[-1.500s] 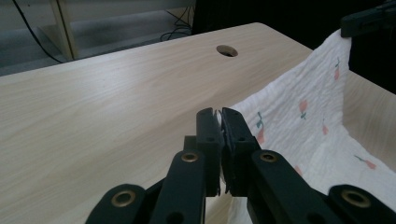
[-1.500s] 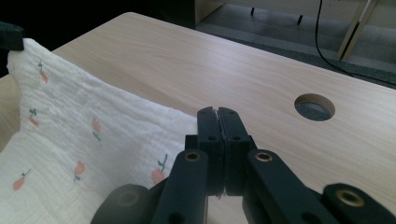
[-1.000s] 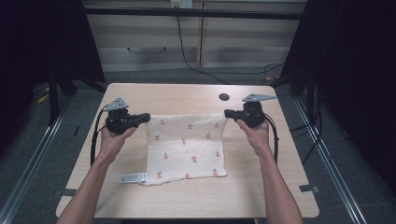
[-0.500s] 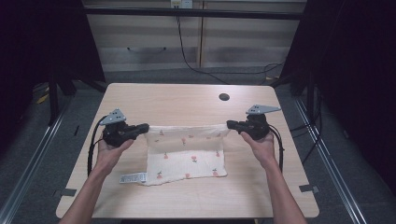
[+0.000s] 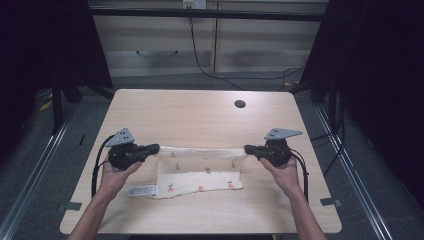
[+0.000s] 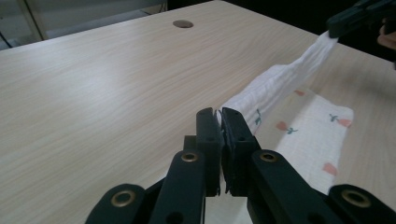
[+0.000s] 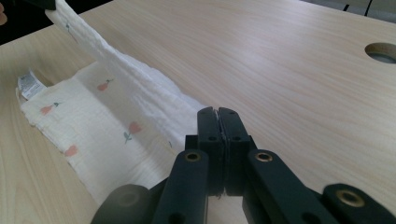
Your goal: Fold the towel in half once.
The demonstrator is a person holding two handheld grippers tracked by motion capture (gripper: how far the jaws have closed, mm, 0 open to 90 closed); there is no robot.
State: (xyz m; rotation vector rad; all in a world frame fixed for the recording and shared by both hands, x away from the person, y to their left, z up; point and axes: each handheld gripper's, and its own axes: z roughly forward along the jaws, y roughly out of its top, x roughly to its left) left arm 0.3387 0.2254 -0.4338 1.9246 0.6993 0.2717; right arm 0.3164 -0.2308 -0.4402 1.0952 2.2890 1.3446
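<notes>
while both hands sit low over the near half of the light wooden table (image 5: 200, 112), the left gripper (image 5: 151, 148) and right gripper (image 5: 249, 149) each pinch one far corner of a white muslin cloth (image 5: 200, 172) printed with small red fruit. the cloth's far edge is lifted and pulled into a taut band between the two grippers, running left to right. its near part lies flat on the table, just in front of the person, between the forearms. a white care label (image 5: 143, 190) sticks out at the cloth's near left corner, flat on the wood.

left gripper view: jaws clamped together with a sliver of white fabric between them, cloth (image 6: 285, 81) stretching away and up to the other gripper (image 6: 332, 29) at the top right. right gripper view: jaws pressed tight on the fabric, cloth (image 7: 112, 60) rising toward the top left; the label (image 7: 29, 84) shows at the left edge.

round cable hole (image 5: 240, 104) sits in the far right part of the table, well apart from the cloth. cables trail from both grippers back along the wrists. dark floor and a pale cabinet (image 5: 200, 45) lie beyond the table.
</notes>
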